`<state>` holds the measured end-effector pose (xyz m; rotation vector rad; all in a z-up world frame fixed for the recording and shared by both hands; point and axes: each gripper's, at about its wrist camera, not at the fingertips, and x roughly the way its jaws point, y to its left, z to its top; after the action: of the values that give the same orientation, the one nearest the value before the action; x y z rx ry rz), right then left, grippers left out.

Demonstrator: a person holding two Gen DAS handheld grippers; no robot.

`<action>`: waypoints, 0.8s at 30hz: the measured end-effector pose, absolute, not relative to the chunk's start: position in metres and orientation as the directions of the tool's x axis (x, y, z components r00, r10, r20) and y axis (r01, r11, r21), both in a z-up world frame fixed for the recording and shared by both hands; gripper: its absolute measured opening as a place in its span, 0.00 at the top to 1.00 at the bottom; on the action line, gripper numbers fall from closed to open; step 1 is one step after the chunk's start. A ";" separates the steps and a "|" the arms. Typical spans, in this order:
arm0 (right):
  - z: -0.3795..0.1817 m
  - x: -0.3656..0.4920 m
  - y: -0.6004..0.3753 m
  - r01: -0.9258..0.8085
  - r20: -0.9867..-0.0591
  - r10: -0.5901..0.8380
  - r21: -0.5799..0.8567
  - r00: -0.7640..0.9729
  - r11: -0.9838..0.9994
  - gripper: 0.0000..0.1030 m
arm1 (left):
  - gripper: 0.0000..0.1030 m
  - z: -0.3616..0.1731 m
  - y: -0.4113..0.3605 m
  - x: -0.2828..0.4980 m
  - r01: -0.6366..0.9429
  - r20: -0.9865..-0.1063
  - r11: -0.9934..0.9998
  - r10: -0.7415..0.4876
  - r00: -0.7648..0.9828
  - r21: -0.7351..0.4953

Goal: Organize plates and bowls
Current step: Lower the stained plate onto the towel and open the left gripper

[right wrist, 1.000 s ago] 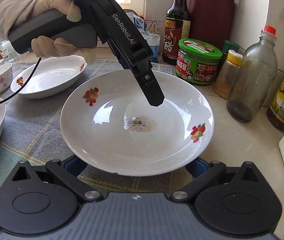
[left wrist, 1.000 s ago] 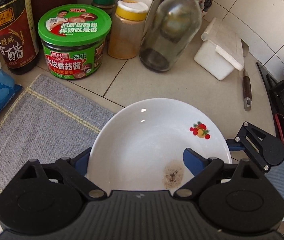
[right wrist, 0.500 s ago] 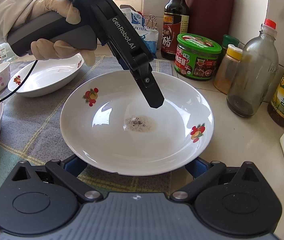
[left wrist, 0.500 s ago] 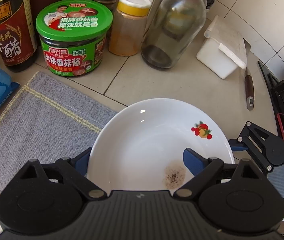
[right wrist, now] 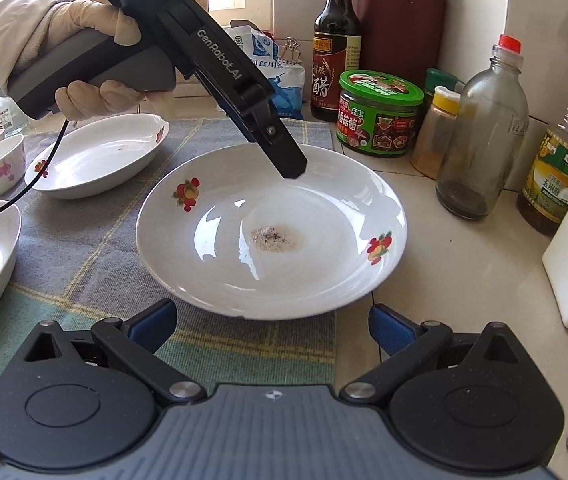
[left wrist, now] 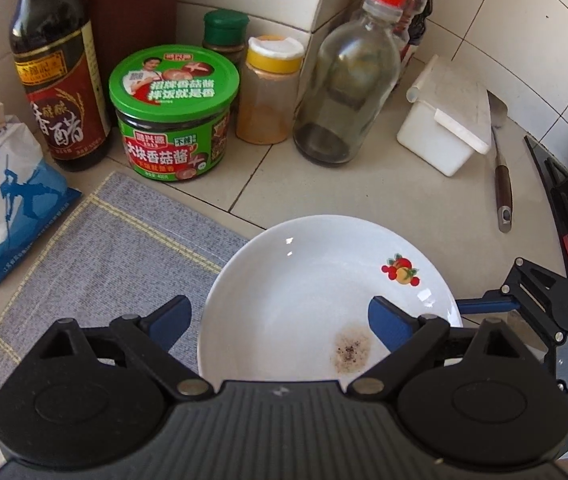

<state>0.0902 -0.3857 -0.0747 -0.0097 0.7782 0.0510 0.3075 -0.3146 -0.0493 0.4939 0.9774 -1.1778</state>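
The round white ceramic plate with fruit decals (right wrist: 271, 232) sits half on the grey woven mat (right wrist: 95, 240), half on the tiled worktop (right wrist: 464, 280). The left gripper (left wrist: 279, 316) hovers over its rim with fingers apart. The right gripper (right wrist: 271, 324) waits at the near edge, fingers apart too.

The plate (right wrist: 271, 232) is white with red-and-orange fruit motifs and a brown speckled stain. The cloth (left wrist: 95, 248) is grey with yellow lines. The jar (left wrist: 174, 110) has a green lid and label. The vinegar bottle (left wrist: 57, 76) is dark brown with a red label. The tabletop (left wrist: 364, 188) is cream tile.
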 end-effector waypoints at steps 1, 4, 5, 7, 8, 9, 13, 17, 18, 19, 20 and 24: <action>-0.073 0.084 -0.382 -0.039 -0.699 0.031 0.004 0.714 0.999 0.00 | 0.08 -0.046 -0.310 0.304 0.925 -0.835 0.351 -0.545 0.076 -0.145; -0.069 0.067 -0.373 -0.012 -0.684 0.007 -0.002 0.729 1.000 0.00 | 0.06 -0.032 -0.293 0.289 0.924 -0.808 0.366 -0.575 0.129 -0.113; -0.068 0.062 -0.370 -0.003 -0.676 0.008 0.008 0.737 1.000 0.00 | 0.06 -0.027 -0.286 0.282 0.920 -0.797 0.378 -0.585 0.151 -0.103; -0.065 0.051 -0.367 0.003 -0.657 0.028 0.046 0.753 0.999 0.00 | 0.05 -0.019 -0.272 0.269 0.913 -0.777 0.398 -0.603 0.183 -0.093; -0.064 0.047 -0.365 0.002 -0.650 0.040 0.063 0.759 0.998 0.00 | 0.04 -0.015 -0.264 0.261 0.908 -0.766 0.410 -0.610 0.200 -0.089; -0.062 0.043 -0.363 -0.001 -0.639 0.051 0.078 0.767 0.997 0.00 | 0.04 -0.012 -0.257 0.253 0.902 -0.757 0.422 -0.617 0.216 -0.086; -0.059 0.030 -0.357 -0.035 -0.579 0.139 0.188 0.803 0.982 0.00 | 0.04 0.000 -0.226 0.226 0.874 -0.719 0.480 -0.634 0.284 -0.079; -0.056 0.016 -0.348 -0.064 -0.519 0.207 0.280 0.829 0.958 0.00 | 0.04 0.008 -0.189 0.202 0.829 -0.702 0.546 -0.637 0.318 -0.120; -0.055 0.015 -0.343 -0.073 -0.519 0.210 0.271 0.829 0.960 0.00 | 0.04 0.009 -0.182 0.197 0.820 -0.703 0.558 -0.634 0.323 -0.126; -0.053 0.013 -0.339 -0.084 -0.520 0.214 0.262 0.827 0.961 0.00 | 0.04 0.011 -0.172 0.190 0.810 -0.704 0.573 -0.627 0.334 -0.126; -0.051 0.011 -0.333 -0.102 -0.521 0.223 0.251 0.824 0.963 0.00 | 0.04 0.011 -0.164 0.184 0.801 -0.704 0.586 -0.621 0.346 -0.123; -0.046 0.006 -0.313 -0.165 -0.534 0.258 0.216 0.806 0.962 0.00 | 0.04 0.014 -0.125 0.154 0.749 -0.697 0.652 -0.592 0.405 -0.119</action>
<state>0.0059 -0.3129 -0.0457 0.1624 0.5929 0.2272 0.1541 -0.1253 0.0145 0.2260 0.7796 -0.8548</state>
